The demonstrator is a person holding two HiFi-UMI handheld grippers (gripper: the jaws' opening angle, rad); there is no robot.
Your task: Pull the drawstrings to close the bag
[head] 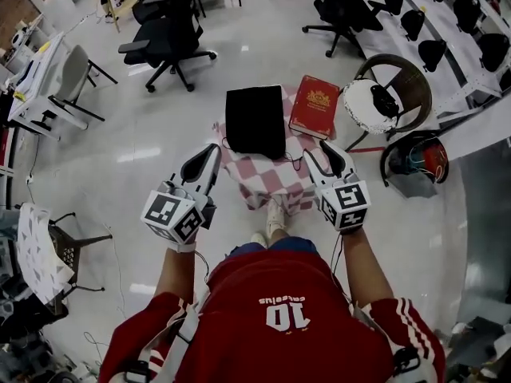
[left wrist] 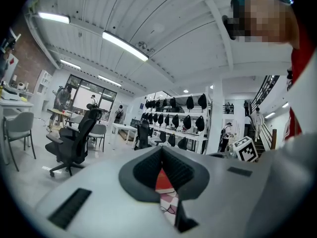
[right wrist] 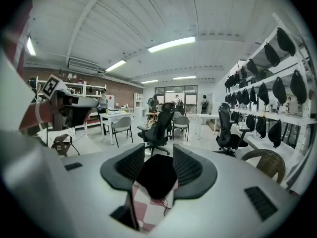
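**Position of the work piece.** The bag (head: 255, 122) lies flat on the checked cloth (head: 275, 183) of the small bench, ahead of both claws and between them. Its long axis appears to run away from the operator. Both claws stand short of its near edge, about equally far from it. A red book (head: 314, 106) lies just beside the bag on the right.

**Claw state.**
- Left claw (head: 211, 152): jaws pressed together, nothing held. Cloth and book show past the jaws.
- Right claw (head: 329, 152): jaws spread wide, nothing between the pads. In the right gripper view the bag sits centred beyond the gap.

**Relation governing the next move.** A thin dark drawstring (right wrist: 163, 202) trails from the bag's near edge onto the cloth, just in front of the right claw and below it. A second looped cord (left wrist: 168, 209) lies likewise before the left claw. The right claw is probably better placed to pinch first.

**Materials.** The bag is matt black fabric, soft and rectangular. The cloth is red-and-white check. The jaw pads are dark and ribbed.
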